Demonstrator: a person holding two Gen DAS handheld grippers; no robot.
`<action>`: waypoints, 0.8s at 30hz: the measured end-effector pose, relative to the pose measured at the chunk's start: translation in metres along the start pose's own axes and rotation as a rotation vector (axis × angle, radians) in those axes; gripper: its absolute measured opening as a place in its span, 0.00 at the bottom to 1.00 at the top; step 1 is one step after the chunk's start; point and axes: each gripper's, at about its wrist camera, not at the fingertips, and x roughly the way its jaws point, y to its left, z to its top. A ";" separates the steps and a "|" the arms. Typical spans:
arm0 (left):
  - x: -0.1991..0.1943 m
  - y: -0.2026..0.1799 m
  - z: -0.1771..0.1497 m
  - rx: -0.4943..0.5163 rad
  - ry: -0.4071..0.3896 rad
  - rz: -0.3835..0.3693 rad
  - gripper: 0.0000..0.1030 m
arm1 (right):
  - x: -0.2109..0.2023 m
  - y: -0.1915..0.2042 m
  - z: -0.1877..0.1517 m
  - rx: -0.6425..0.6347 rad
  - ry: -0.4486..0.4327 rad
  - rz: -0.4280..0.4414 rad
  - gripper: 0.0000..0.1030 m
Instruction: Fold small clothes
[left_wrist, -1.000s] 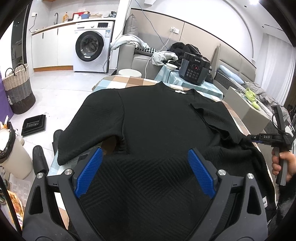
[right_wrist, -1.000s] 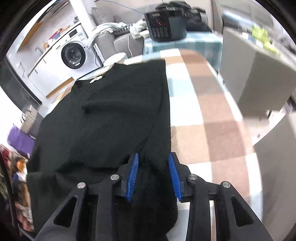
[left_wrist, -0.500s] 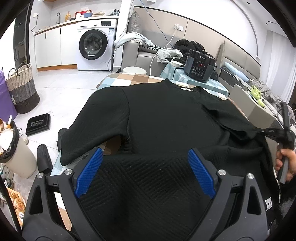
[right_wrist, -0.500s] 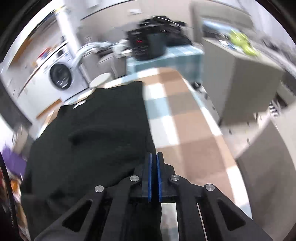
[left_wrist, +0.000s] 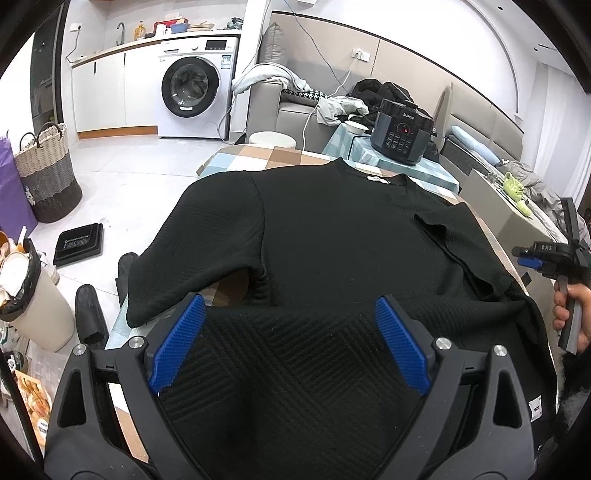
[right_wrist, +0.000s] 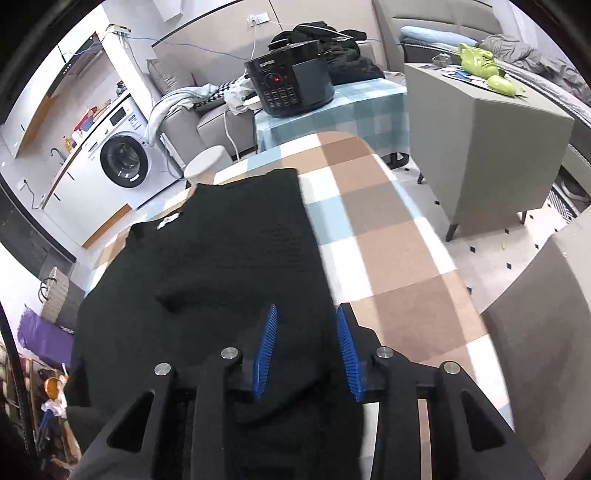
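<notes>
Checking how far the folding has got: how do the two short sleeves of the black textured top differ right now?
The sleeve on the washing-machine side lies spread outward, its end hanging past the checked tablecloth. The other sleeve is folded in over the body of the black textured top, leaving that side a straight edge. Both are the same black knit.

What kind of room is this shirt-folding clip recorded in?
Most likely a lived-in home, an open living area joined to a kitchen or laundry corner. A front-loading washing machine sits under a counter, a grey sofa is strewn with clothes, and an electric cooker stands on a side table.
</notes>
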 end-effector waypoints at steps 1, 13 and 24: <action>-0.001 0.001 0.001 0.000 -0.003 0.007 0.90 | -0.004 0.007 -0.004 -0.020 -0.001 0.027 0.34; 0.001 0.110 -0.004 -0.382 0.071 -0.010 0.81 | -0.062 0.028 -0.078 0.025 -0.062 0.171 0.48; 0.027 0.185 -0.036 -0.743 0.156 -0.183 0.55 | -0.080 0.035 -0.102 0.034 -0.054 0.219 0.48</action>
